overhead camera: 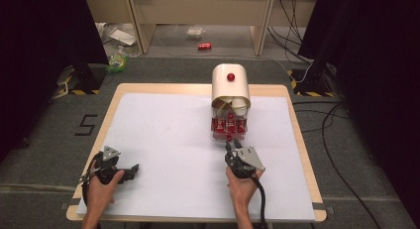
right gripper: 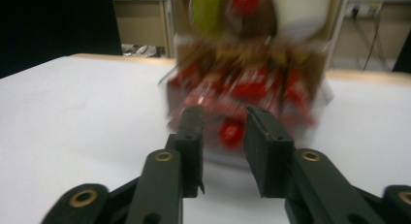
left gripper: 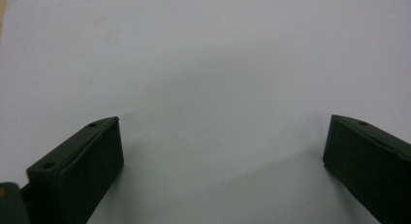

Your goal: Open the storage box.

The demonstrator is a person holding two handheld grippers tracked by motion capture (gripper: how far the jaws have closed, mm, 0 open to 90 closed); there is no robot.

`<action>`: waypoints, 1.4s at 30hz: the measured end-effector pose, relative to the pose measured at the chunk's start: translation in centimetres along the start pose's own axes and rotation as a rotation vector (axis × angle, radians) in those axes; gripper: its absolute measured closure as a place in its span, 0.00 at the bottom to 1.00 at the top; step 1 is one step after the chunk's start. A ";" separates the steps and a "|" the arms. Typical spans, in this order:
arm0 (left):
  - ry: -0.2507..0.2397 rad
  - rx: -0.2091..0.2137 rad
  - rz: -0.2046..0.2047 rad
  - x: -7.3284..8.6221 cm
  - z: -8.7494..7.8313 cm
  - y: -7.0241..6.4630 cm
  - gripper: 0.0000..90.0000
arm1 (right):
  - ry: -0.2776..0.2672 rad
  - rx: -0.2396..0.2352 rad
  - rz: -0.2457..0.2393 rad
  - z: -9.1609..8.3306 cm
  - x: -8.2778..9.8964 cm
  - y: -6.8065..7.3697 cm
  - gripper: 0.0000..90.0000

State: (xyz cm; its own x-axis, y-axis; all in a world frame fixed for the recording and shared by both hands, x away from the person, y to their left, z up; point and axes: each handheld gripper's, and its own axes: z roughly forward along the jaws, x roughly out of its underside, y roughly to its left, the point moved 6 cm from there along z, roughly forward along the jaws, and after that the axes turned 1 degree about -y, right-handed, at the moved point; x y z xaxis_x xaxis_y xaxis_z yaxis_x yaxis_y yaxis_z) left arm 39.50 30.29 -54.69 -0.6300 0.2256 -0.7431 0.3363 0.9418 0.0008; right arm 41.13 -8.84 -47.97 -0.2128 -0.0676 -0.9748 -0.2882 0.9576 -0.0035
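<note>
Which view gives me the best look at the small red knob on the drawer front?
The right gripper view: the drawer's red knob sits close ahead of the right gripper, though blurred. The high view shows it tiny. The left gripper view faces bare white table.

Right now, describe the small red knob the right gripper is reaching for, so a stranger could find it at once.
On the white sheet, find the cream dome-topped box near the far edge. Below it stand red packets in a clear tray. The small red knob is the round ball at the tray's near edge, lower than the dome's own red button.

The container (overhead camera: 231, 97) blocks the table's (overhead camera: 163, 140) far side; elsewhere lies open.
</note>
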 end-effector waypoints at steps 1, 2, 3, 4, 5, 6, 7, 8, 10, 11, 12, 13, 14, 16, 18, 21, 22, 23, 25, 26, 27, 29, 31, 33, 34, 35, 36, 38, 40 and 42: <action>0.001 0.001 -0.002 0.0 0.0 0.0 0.00 | 0.010 -0.022 -0.019 0.1 -1.1 -0.5 0.68; 0.002 0.001 -0.002 0.0 0.0 0.0 0.00 | 0.019 -0.035 -0.031 0.2 -1.5 -0.7 0.67; 0.001 0.001 -0.002 0.0 0.0 0.0 0.00 | 0.029 -0.050 -0.025 0.3 -1.7 -0.8 0.67; 0.001 0.000 -0.001 0.0 0.0 0.0 0.00 | 0.037 -0.064 -0.029 0.4 -1.9 -0.9 0.66; 0.001 0.000 -0.001 0.0 0.0 0.0 0.00 | 0.046 -0.078 -0.033 0.6 -1.9 -0.9 0.65; 0.001 0.000 -0.001 0.0 0.0 0.0 0.00 | 0.053 -0.093 -0.032 0.8 -2.0 -0.9 0.63; 0.001 0.000 -0.001 0.0 0.0 0.0 0.00 | 0.064 -0.104 -0.041 0.9 -2.0 -1.0 0.62; 0.001 0.001 -0.002 0.0 0.0 0.0 0.00 | 0.078 -0.115 -0.049 1.1 -2.0 -1.0 0.60; 0.001 0.001 -0.002 0.0 0.0 0.0 0.00 | 0.092 -0.136 -0.071 1.4 -2.2 -0.9 0.59; 0.001 0.001 -0.002 0.0 0.0 0.0 0.00 | 0.097 -0.148 -0.082 1.7 -2.2 -0.9 0.59; 0.001 0.001 -0.002 0.0 0.0 0.0 0.00 | 0.105 -0.151 -0.095 1.9 -2.3 -1.0 0.58; 0.001 0.001 -0.002 0.0 0.0 0.0 0.00 | 0.111 -0.153 -0.101 2.1 -2.4 -1.0 0.56; 0.001 0.001 -0.002 0.0 0.0 0.0 0.00 | 0.122 -0.166 -0.111 2.3 -2.5 -1.0 0.55; 0.001 0.001 -0.003 0.0 0.0 0.0 0.00 | 0.139 -0.191 -0.127 2.8 -2.8 -1.0 0.53; 0.001 0.001 -0.003 0.0 0.0 0.0 0.00 | 0.160 -0.210 -0.167 3.4 -2.9 -1.0 0.52; 0.001 0.002 -0.003 0.0 0.0 0.0 0.00 | 0.219 -0.268 -0.218 4.3 -2.9 -0.9 0.51; 0.002 0.003 -0.004 0.0 0.0 0.0 0.00 | 0.251 -0.294 -0.227 4.5 -2.8 -0.9 0.52; 0.002 0.003 -0.005 0.0 0.0 0.0 0.00 | 0.269 -0.310 -0.231 4.7 -2.8 -0.9 0.53; 0.002 0.003 -0.004 0.0 0.0 0.0 0.00 | 0.307 -0.356 -0.286 5.1 -2.5 -1.0 0.59; 0.002 0.003 -0.005 0.0 0.0 0.0 0.00 | 0.333 -0.379 -0.311 5.2 -2.2 -1.0 0.61; 0.002 0.003 -0.005 0.0 0.0 0.0 0.00 | 0.324 -0.392 -0.343 5.4 -2.1 -1.0 0.64; 0.002 0.003 -0.004 0.0 0.0 0.0 0.00 | 0.327 -0.404 -0.345 5.3 -2.3 -1.3 0.71; 0.002 0.004 -0.005 0.0 0.0 0.0 0.00 | 0.324 -0.419 -0.347 5.2 -2.3 -1.6 0.74; 0.002 0.002 -0.004 0.0 0.0 0.0 0.00 | 0.327 -0.432 -0.367 5.1 -2.3 -1.7 0.78; 0.001 0.001 -0.003 0.0 0.0 0.0 0.00 | 0.335 -0.448 -0.383 4.9 -2.4 -1.8 0.79; 0.000 0.001 -0.003 0.0 0.0 0.0 0.00 | 0.343 -0.457 -0.404 4.7 -2.4 -1.8 0.82; 0.000 0.001 -0.003 0.0 0.0 0.0 0.00 | 0.343 -0.457 -0.404 4.7 -2.4 -1.8 0.82; 0.001 0.003 -0.004 0.0 0.0 0.0 0.00 | 0.354 -0.480 -0.434 4.1 -2.4 -1.9 0.85; 0.001 0.001 -0.003 0.0 0.0 0.0 0.00 | 0.361 -0.488 -0.442 3.7 -2.3 -1.9 0.86; 0.001 0.001 -0.003 0.0 0.0 0.0 0.00 | 0.363 -0.493 -0.456 3.3 -2.1 -1.7 0.87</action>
State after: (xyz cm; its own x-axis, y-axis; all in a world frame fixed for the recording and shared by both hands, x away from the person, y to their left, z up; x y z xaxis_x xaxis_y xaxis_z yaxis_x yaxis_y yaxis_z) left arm 39.51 30.29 -54.70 -0.6314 0.2227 -0.7428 0.3350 0.9422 -0.0023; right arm 45.20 -9.44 -46.67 -0.2417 -0.5962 -0.7656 -0.7864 0.5825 -0.2054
